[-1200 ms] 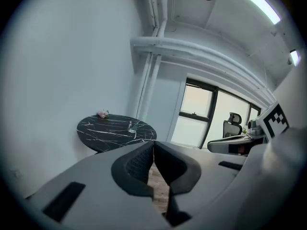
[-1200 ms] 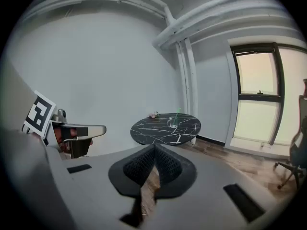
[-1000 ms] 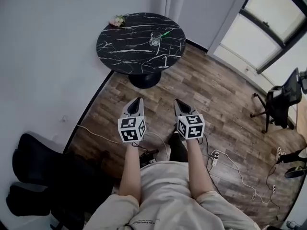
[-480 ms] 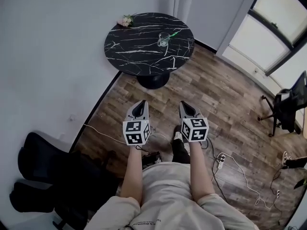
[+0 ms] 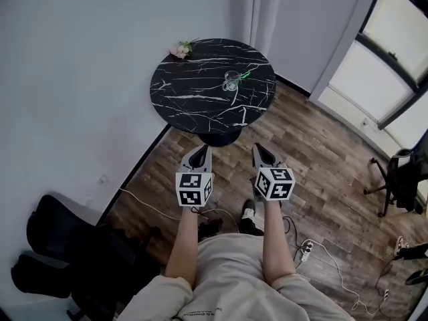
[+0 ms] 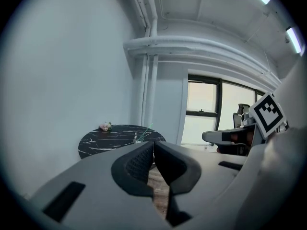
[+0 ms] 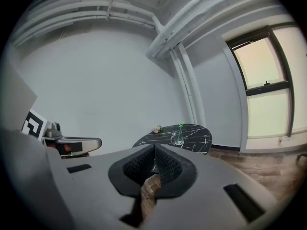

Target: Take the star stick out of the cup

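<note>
A clear glass cup [image 5: 231,81] stands right of centre on the round black marble table [image 5: 194,89], with a green star stick [image 5: 243,76] leaning out of it to the right. The right gripper view shows the cup [image 7: 178,139] and the stick's green star [image 7: 181,125] far ahead. In the left gripper view the cup [image 6: 138,137] is tiny on the distant table. My left gripper [image 5: 200,151] and right gripper [image 5: 257,148] are both shut and empty, held side by side over the wooden floor, well short of the table.
A small pink flower bunch [image 5: 181,49] lies at the table's far left edge. A grey wall runs along the left, windows on the right. A black office chair [image 5: 401,176] stands at far right, dark bags [image 5: 73,243] at lower left, cables and a power strip [image 5: 304,247] on the floor.
The table has slid lower and nearer in the head view as the person walks toward it. Both grippers keep their side-by-side pose, still shut.
</note>
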`<state>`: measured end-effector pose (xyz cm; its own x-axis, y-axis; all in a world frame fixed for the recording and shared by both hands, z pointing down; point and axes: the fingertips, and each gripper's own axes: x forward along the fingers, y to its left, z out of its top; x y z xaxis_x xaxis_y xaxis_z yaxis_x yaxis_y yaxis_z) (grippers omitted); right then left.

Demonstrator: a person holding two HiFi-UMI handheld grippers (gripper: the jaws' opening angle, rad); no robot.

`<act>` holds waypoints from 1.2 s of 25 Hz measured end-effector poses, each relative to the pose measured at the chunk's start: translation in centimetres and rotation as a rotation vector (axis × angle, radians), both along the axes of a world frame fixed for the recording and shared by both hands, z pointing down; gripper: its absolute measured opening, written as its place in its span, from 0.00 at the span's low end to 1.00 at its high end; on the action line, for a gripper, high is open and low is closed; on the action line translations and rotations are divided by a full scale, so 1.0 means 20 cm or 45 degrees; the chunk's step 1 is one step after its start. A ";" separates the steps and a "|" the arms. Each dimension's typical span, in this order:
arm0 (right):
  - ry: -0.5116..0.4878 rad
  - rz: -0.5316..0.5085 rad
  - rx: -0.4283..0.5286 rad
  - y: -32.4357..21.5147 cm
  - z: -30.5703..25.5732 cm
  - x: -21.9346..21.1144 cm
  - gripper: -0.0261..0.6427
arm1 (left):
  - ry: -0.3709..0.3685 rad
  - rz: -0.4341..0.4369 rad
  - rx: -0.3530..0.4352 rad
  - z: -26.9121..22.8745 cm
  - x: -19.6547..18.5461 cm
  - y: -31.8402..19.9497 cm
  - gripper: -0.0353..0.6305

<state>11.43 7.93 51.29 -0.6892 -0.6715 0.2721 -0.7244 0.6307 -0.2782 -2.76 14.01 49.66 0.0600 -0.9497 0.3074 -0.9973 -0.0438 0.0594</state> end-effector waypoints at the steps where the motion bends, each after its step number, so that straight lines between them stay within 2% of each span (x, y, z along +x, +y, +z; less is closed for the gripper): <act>1: -0.033 -0.026 0.000 -0.05 -0.02 0.00 0.09 | -0.006 -0.001 -0.001 0.00 0.01 -0.05 0.09; 4: -0.104 -0.097 -0.003 -0.18 -0.06 0.00 0.09 | -0.018 -0.010 -0.029 0.03 0.04 -0.19 0.09; 8: -0.083 -0.129 0.003 -0.38 -0.06 0.07 0.09 | -0.016 -0.008 -0.056 0.06 0.13 -0.38 0.09; 12: -0.114 -0.171 -0.019 -0.54 -0.05 0.12 0.09 | -0.014 -0.031 -0.055 0.07 0.19 -0.54 0.09; 16: -0.213 -0.245 -0.012 -0.66 -0.09 0.14 0.09 | 0.000 -0.064 -0.057 0.09 0.21 -0.62 0.09; 19: -0.266 -0.254 -0.029 -0.76 -0.09 0.18 0.09 | -0.011 -0.098 -0.070 0.11 0.22 -0.65 0.09; 21: -0.246 -0.243 -0.046 -0.81 -0.06 0.17 0.09 | -0.010 -0.130 -0.068 0.12 0.19 -0.66 0.09; 24: -0.145 -0.217 -0.057 -0.85 0.01 0.15 0.09 | -0.001 -0.194 -0.060 0.11 0.12 -0.65 0.09; 30: -0.169 -0.164 -0.118 -0.89 0.05 0.11 0.09 | 0.003 -0.213 -0.069 0.12 0.07 -0.69 0.09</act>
<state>13.71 -9.80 52.35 -0.8018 -0.5518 0.2296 -0.5924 0.6831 -0.4271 -1.30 0.25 52.01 -0.0970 -0.9284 0.3588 -0.9902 0.1265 0.0596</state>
